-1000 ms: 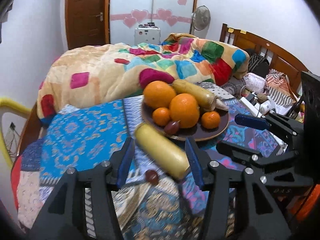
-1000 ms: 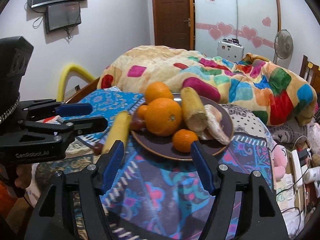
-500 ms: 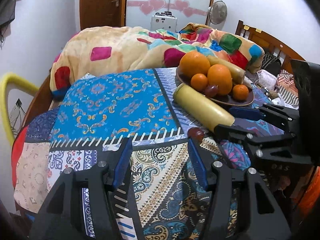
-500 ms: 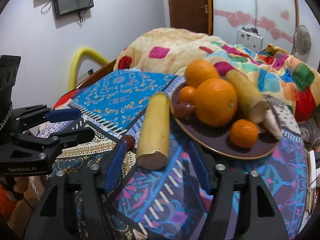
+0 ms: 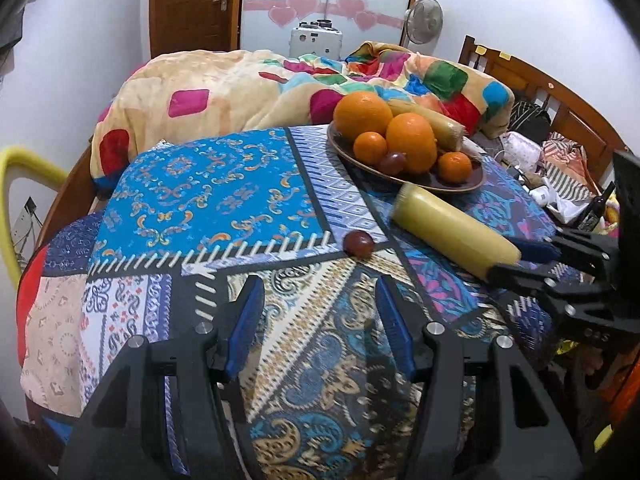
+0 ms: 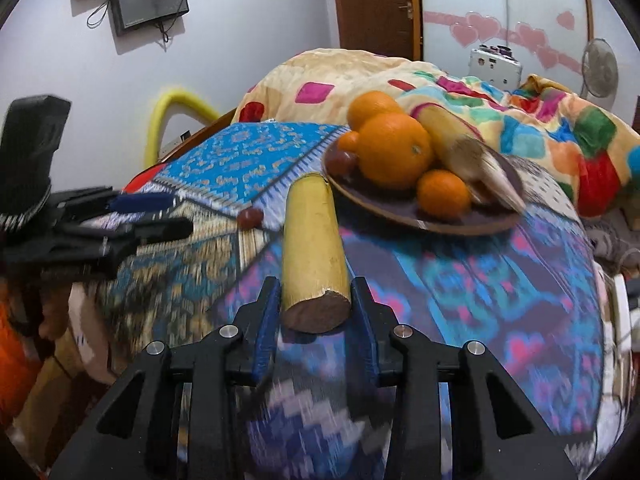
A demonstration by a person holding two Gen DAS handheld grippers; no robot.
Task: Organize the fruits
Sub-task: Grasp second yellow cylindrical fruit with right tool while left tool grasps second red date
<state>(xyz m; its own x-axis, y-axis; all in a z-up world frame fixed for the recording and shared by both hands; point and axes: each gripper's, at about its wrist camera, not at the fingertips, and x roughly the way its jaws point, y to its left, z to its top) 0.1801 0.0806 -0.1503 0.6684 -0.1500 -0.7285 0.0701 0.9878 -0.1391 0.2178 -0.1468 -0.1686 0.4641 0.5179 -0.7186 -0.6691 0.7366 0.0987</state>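
Since a second ago your right gripper [image 6: 314, 308] has dropped from the plate toward the yellow banana [image 6: 312, 248], and its fingers, wide apart then, are closing: the cut brown end now sits between the blue pads [image 6: 267, 320], which flank it closely on both sides, though motion blur keeps you from telling whether they already press. The banana runs from that end toward 12 o'clock, lying on the patterned cloth [image 6: 460, 280], its far tip just short of the brown plate [image 6: 400, 212] at 1 o'clock. Your left gripper [image 5: 320, 320] has swung off the banana; its fingers stand spread over bare cloth with nothing between them. From there a dark red grape [image 5: 359, 243] lies just past the fingertips at 12 o'clock, the banana [image 5: 452, 236] at 2 o'clock, and beyond it the plate [image 5: 440, 182] with oranges [image 5: 410, 142] at 1 o'clock, a quilt [image 5: 224, 92] behind.
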